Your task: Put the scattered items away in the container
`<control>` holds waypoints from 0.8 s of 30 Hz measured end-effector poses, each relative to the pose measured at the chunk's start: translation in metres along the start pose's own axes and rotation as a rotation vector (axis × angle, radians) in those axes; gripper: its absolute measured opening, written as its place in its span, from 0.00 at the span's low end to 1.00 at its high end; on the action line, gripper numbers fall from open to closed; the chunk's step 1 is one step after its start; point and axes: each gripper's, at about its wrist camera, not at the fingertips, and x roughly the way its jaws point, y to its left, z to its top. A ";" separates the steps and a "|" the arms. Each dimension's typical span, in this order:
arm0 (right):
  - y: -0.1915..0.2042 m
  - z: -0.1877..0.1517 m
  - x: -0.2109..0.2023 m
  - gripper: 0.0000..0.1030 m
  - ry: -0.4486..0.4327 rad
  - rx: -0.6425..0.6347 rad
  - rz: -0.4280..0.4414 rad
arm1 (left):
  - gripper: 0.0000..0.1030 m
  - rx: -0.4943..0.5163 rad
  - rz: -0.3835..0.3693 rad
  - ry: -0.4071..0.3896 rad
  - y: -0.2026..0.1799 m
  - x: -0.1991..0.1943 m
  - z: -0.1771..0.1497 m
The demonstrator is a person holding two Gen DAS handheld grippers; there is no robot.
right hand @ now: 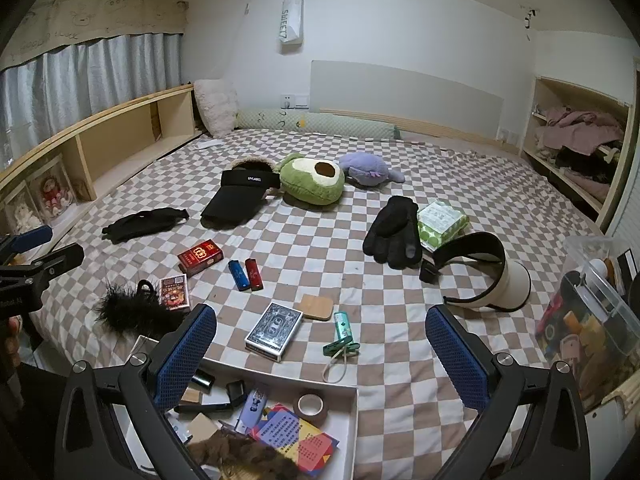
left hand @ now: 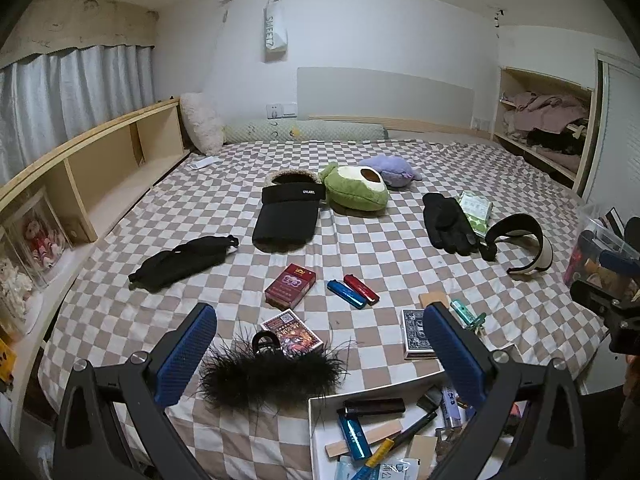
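Left hand-held gripper [left hand: 318, 354] spread empty over black feather clip [left hand: 266, 376], right hand-held gripper [right hand: 320, 354] likewise — white tray [right hand: 352, 432] below.

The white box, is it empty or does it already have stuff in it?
Partly filled: the white box already holds a tape roll and a colourful card.

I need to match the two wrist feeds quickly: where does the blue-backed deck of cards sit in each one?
Left wrist: the blue-backed card deck lies low and right of centre, partly hidden behind the gripper's right finger.
Right wrist: the deck lies below centre, in full view between the fingers.
Shared landmark: the blue and red lighters lie side by side, up and left of the deck in both views.
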 end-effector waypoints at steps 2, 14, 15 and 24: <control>0.000 0.000 -0.001 1.00 -0.001 0.002 0.001 | 1.00 0.005 0.003 -0.001 0.000 0.000 0.000; 0.000 0.002 -0.001 1.00 -0.002 0.006 0.004 | 1.00 0.035 0.021 -0.002 -0.005 0.001 -0.002; 0.000 0.001 -0.001 1.00 -0.002 0.006 0.004 | 1.00 0.034 0.020 -0.001 -0.004 0.002 -0.002; -0.001 0.000 -0.001 1.00 -0.002 0.006 0.002 | 1.00 0.028 0.019 0.006 0.001 0.004 -0.003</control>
